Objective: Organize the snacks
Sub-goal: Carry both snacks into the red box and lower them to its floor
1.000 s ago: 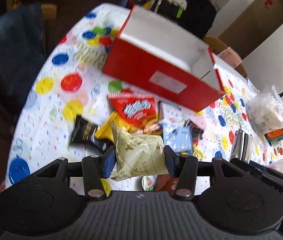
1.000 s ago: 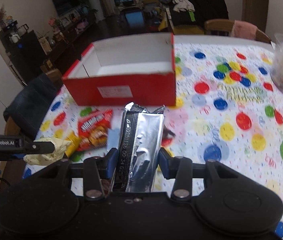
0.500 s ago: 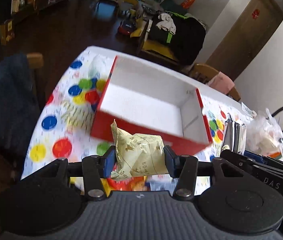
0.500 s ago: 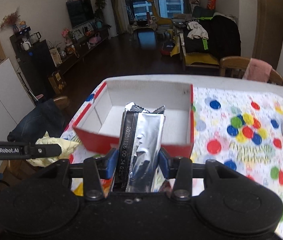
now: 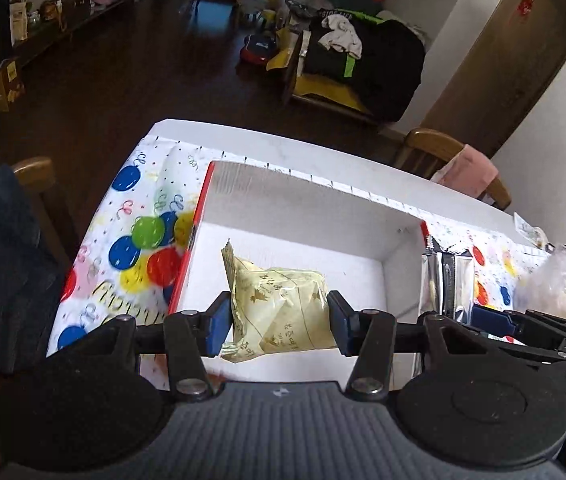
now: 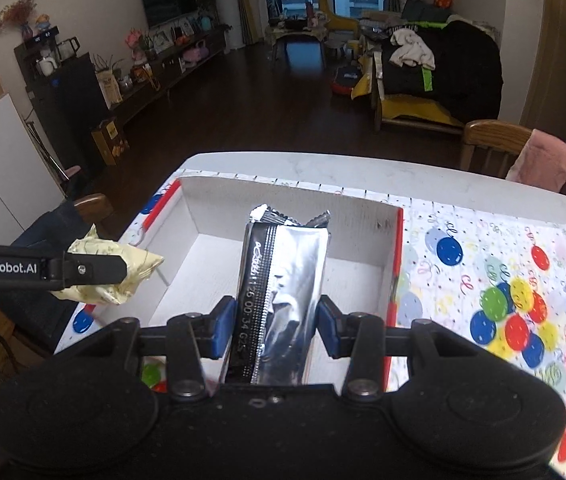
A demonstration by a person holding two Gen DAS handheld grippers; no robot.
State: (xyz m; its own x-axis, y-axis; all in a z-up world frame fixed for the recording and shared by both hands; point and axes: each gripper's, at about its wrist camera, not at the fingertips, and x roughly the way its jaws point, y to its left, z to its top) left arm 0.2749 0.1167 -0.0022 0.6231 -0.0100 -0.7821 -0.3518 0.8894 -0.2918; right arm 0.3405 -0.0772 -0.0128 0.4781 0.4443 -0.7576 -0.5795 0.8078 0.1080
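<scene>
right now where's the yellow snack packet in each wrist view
Left wrist view: yellow snack packet at centre, clamped in the left gripper, in front of the red box.
Right wrist view: yellow snack packet at the left edge, behind the other gripper's finger.
Shared landmark: the red box, white inside.

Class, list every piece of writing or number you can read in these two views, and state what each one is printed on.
"GenRobot.AI": side of the left gripper.
"26 00 34 G2S", partly legible: seam of the silver packet held by the right gripper.
Print on the yellow packet and gold lettering on the tablecloth: too blurred to read.
</scene>
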